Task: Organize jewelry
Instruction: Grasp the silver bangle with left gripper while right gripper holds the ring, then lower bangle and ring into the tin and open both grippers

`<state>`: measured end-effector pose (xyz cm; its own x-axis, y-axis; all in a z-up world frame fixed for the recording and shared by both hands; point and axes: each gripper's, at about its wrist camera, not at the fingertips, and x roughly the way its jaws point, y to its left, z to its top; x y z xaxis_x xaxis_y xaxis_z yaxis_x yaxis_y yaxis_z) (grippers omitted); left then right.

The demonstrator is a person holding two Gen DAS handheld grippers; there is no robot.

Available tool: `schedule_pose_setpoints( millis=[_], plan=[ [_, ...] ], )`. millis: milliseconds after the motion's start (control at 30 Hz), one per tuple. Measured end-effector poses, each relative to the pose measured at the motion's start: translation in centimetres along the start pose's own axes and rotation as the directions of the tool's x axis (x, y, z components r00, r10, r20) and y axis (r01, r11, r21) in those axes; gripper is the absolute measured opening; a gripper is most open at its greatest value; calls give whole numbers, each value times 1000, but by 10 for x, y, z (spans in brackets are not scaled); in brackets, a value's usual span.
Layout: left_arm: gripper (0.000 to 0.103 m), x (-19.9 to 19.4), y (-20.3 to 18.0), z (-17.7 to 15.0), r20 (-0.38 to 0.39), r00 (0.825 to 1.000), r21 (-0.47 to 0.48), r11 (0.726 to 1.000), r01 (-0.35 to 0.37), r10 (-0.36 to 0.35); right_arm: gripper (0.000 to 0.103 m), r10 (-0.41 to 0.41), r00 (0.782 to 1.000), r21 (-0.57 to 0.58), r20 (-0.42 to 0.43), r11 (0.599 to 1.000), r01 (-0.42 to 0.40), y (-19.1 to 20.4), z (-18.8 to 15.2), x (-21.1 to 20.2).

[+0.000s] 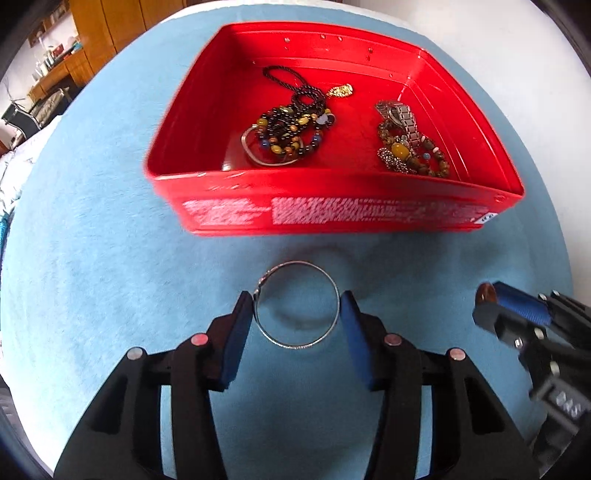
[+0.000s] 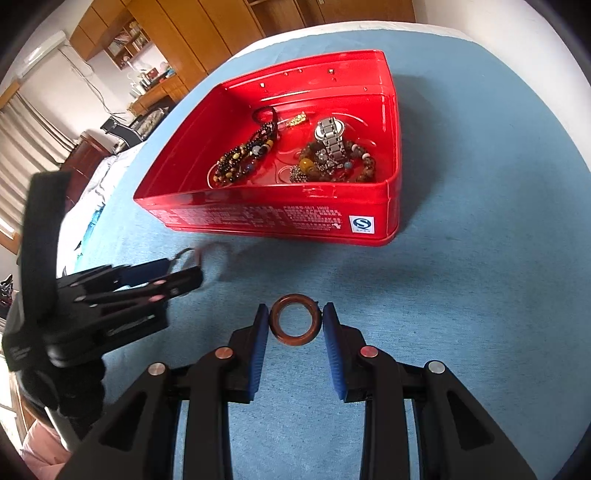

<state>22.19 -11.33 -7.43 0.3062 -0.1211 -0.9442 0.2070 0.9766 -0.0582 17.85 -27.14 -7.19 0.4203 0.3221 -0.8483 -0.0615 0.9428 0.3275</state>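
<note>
Left hand-held gripper (image 1: 297, 314): black plastic arms, blue ribbed pads, set either side of a thin round silver metal bangle (image 1: 296, 304) lying on the pale blue fuzzy cloth surface (image 1: 92, 258); both pads meet the bangle's rim, jaws about half closed. Seen from the right wrist, this gripper is motion-blurred at frame left and the bangle shows only as a faint smear. Beyond it, a shallow glossy red metal tin with rounded corners (image 1: 332, 214); white print on its near wall too blurred to read. Inside, toward the left, a tangle of dark and amber bead strands with a black cord (image 1: 291, 125), individual pieces hard to separate; a small gold pendant (image 1: 340, 91) behind; toward the right, a steel link watch (image 1: 400, 114) heaped on brown bead bracelets (image 1: 413, 155), partly hiding them. Right hand-held gripper (image 2: 296, 319): narrowly open, pads pressed on a thick smooth reddish-brown wooden ring (image 2: 295, 319), just in front of the tin. In the left wrist view only its tip shows, cut off at the edge. Wooden cabinets (image 2: 207, 33) sit blurred behind.
</note>
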Motion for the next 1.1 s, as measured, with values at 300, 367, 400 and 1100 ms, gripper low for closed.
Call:
schedule_pose_setpoints(
  millis=[300, 367, 400, 1100],
  plan=[
    [47, -19, 15, -20, 28, 1000, -5, 1000, -1, 1, 30, 0, 1000, -18, -7, 1000, 0, 16, -3, 2],
    [47, -26, 23, -24, 40, 999, -14, 1000, -3, 3, 30, -2, 1000, -27, -3, 1000, 1, 22, -4, 0],
    [47, -30, 26, -27, 46, 999, -17, 1000, -4, 5, 30, -3, 1000, -32, -1, 999, 3, 26, -4, -1],
    [48, -90, 45, -24, 195, 981, -24, 1000, 19, -14, 30, -3, 994, -111, 112, 994, 16, 79, -2, -50]
  ],
)
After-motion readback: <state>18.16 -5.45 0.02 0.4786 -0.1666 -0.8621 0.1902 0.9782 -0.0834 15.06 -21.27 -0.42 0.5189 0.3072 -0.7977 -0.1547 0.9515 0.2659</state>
